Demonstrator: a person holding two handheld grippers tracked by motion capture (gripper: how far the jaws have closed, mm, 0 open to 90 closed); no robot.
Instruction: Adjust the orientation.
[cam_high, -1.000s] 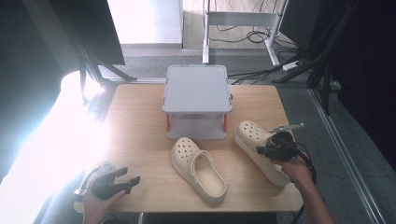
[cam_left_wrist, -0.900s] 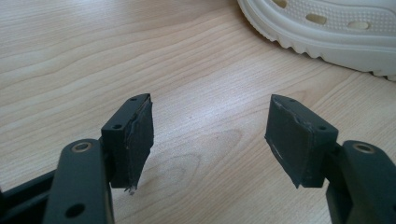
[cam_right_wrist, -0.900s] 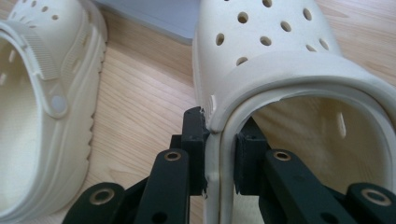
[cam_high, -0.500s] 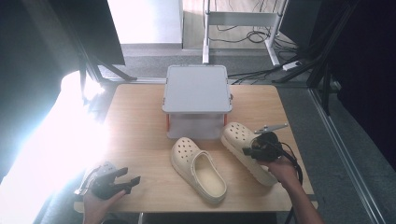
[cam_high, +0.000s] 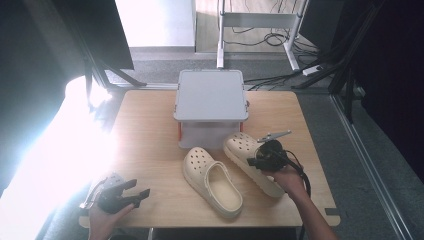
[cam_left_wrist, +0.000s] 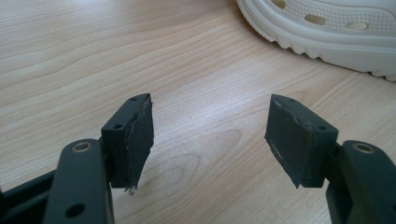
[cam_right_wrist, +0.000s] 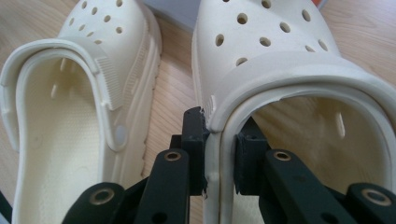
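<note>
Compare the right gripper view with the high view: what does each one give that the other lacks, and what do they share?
Right gripper view alone: the right gripper pinching the side wall of the right-hand clog, one jaw outside and one inside. High view alone: the grey lidded box behind the clogs, the table, and the left gripper, open at the near left corner. Both: the two cream clogs side by side, the left-hand clog lying free.
</note>
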